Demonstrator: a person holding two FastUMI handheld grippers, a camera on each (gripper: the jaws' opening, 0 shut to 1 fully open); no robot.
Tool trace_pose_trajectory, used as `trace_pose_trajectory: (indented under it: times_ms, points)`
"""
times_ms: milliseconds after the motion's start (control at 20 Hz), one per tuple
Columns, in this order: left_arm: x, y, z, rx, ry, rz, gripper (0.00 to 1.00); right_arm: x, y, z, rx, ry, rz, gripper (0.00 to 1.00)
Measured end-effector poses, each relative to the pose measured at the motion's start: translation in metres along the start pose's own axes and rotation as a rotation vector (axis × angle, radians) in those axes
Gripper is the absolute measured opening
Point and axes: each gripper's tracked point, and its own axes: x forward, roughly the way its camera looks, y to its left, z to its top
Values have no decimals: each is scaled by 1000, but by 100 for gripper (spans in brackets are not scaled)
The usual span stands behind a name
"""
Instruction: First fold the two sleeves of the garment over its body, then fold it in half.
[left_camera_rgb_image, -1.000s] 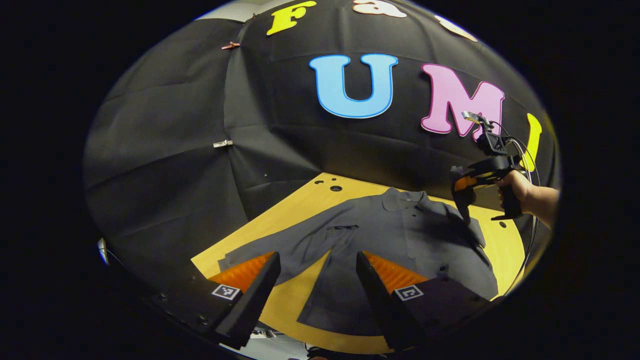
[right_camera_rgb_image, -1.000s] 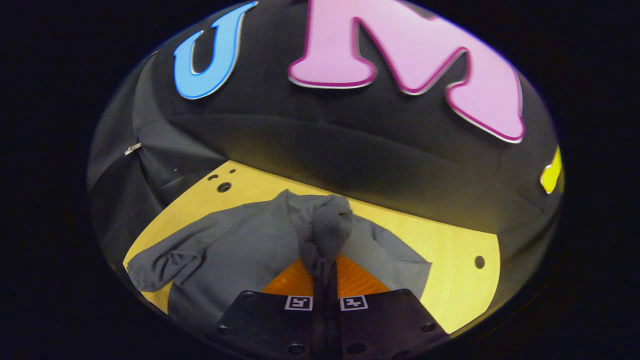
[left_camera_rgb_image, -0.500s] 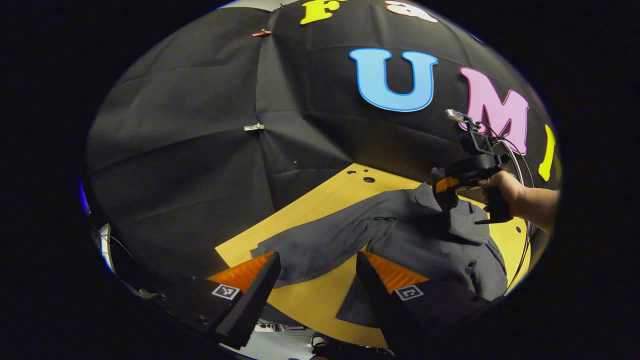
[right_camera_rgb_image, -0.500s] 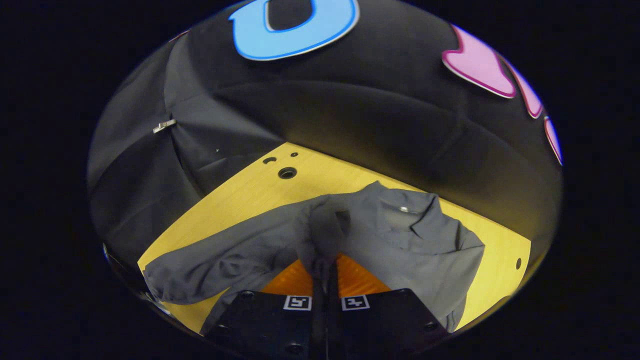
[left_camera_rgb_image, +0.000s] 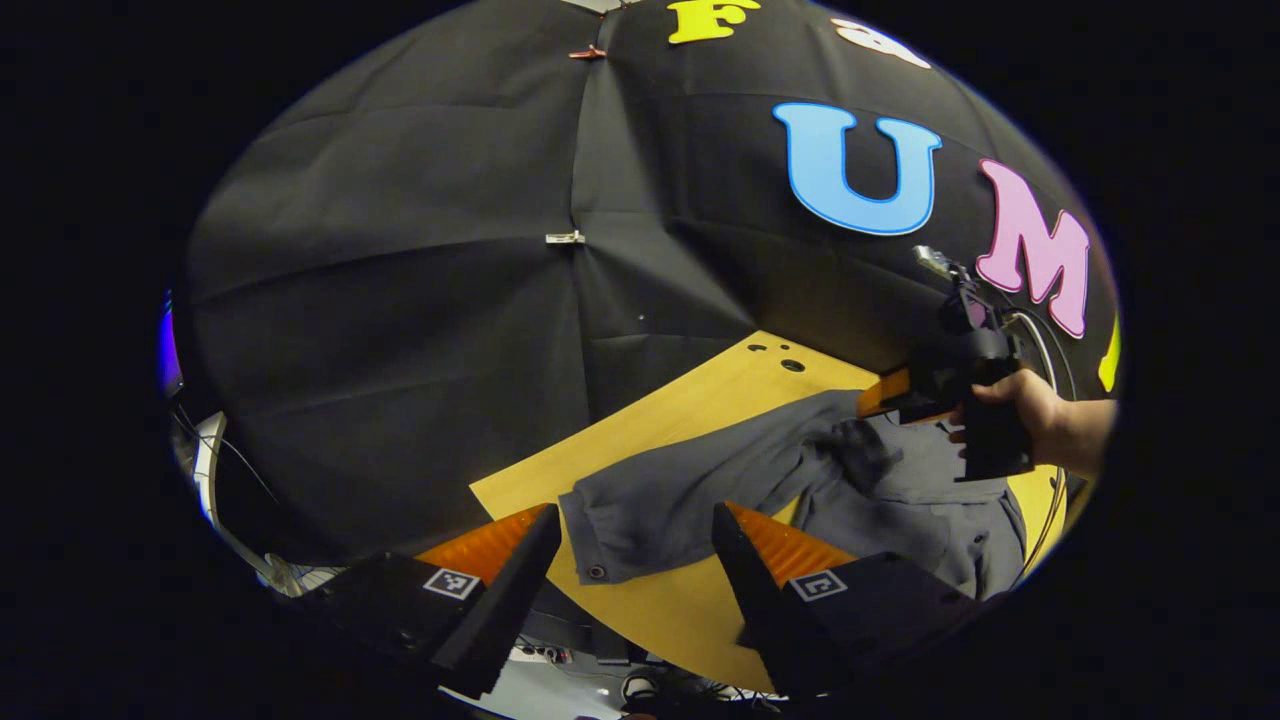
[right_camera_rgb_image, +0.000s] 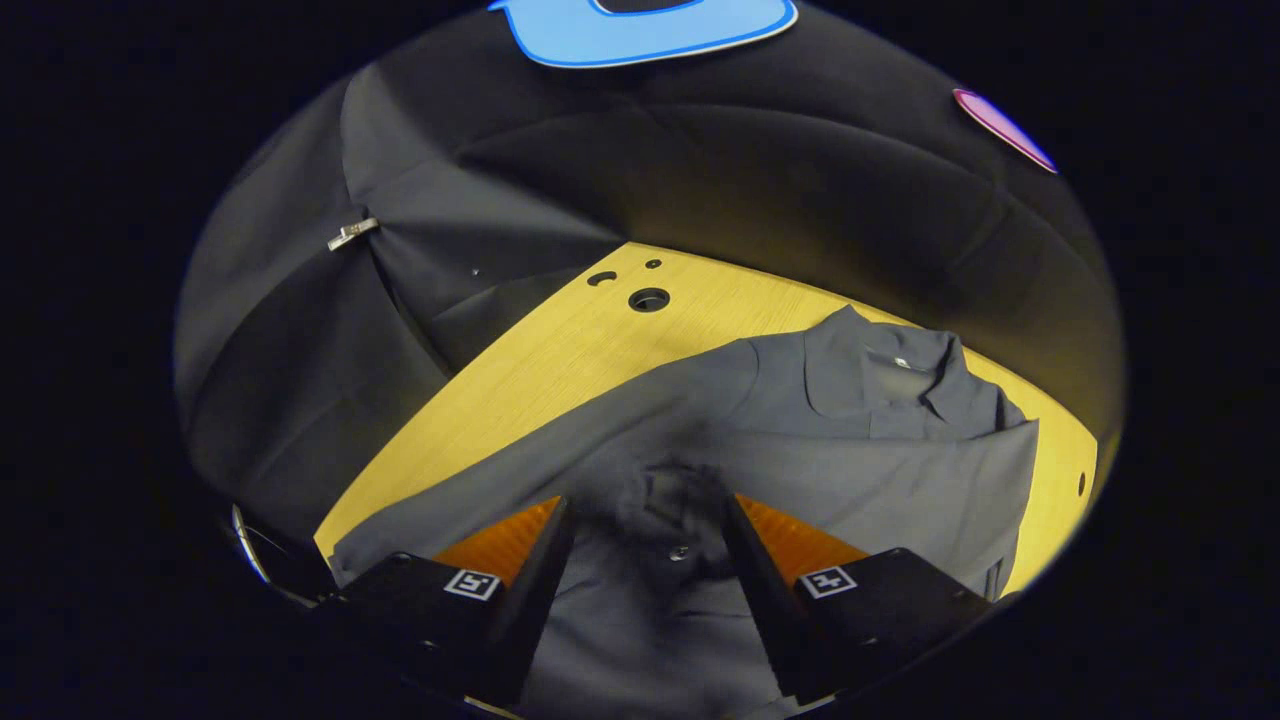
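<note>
Garment: one grey shirt (right_camera_rgb_image: 860, 450) lies flat on the yellow counter (right_camera_rgb_image: 560, 360), collar at the far side.
Right sleeve: it lies over the body of the shirt, its cuff (right_camera_rgb_image: 670, 500) bunched between my right jaws.
Right gripper (right_camera_rgb_image: 648, 530): my jaws stand apart, with cloth between them but not pinched; in the left gripper view I see this same gripper (left_camera_rgb_image: 975, 400) in my hand (left_camera_rgb_image: 1030, 410) low over the shirt's chest.
Left sleeve (left_camera_rgb_image: 680, 495): it stretches out to the left across the bare counter, not yet folded, cuff nearest my left jaws.
Left gripper (left_camera_rgb_image: 632, 545): jaws apart and holding nothing, hovering just near of that cuff.
Step in hand, as I judge it: let the right sleeve go, then take up the left one.
Doing it well: I should lift my right jaws straight up so the cuff does not drag off the body, and pinch the left cuff at its edge, both layers together.
Count: one shirt, two sleeves, one folded, one to go; two grippers; a few holes in the counter's far corner.
</note>
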Motion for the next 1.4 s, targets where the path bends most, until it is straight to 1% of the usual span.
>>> trace_pose_trajectory:
  times_ms: [50,150,200,250,300,350,400,500,650,850,1050,1150,1200,1300,1400]
  points:
    - [7,3,2,-10,-4,-3,96,-9,-7,-1,15,-16,-25,92]
    - [23,15,-2,-24,0,7,96,-29,-17,-4,64,-39,-49,98]
    - [31,23,-5,-30,8,17,96,-40,-23,-3,92,-50,-55,100]
    - [40,29,-8,-39,18,26,96,-52,-31,-4,114,-64,-63,99]
    - [48,37,-10,-48,30,38,92,-64,-43,-5,126,-78,-76,99]
    - [57,42,-14,-54,41,49,96,-76,-58,-9,128,-89,-97,99]
    - [68,47,-17,-58,52,56,96,-88,-75,-12,124,-97,-128,99]
    - [85,52,-25,-68,91,52,96,-114,-105,-27,131,-106,-185,99]
    - [109,47,-42,-89,154,29,96,-148,-142,-57,181,-97,-249,99]
    - [136,36,-57,-67,208,16,96,-196,-181,-104,250,-73,-319,99]
    - [151,29,-74,-11,256,49,97,-238,-213,-146,309,-45,-388,99]
    - [154,30,-89,-4,301,91,97,-254,-225,-161,346,-44,-414,99]
    - [154,31,-88,15,289,113,96,-262,-231,-169,362,-41,-425,99]
    - [154,23,-87,26,283,109,91,-271,-241,-182,378,-33,-443,99]
    - [155,21,-88,26,280,91,76,-276,-250,-192,387,-29,-454,99]
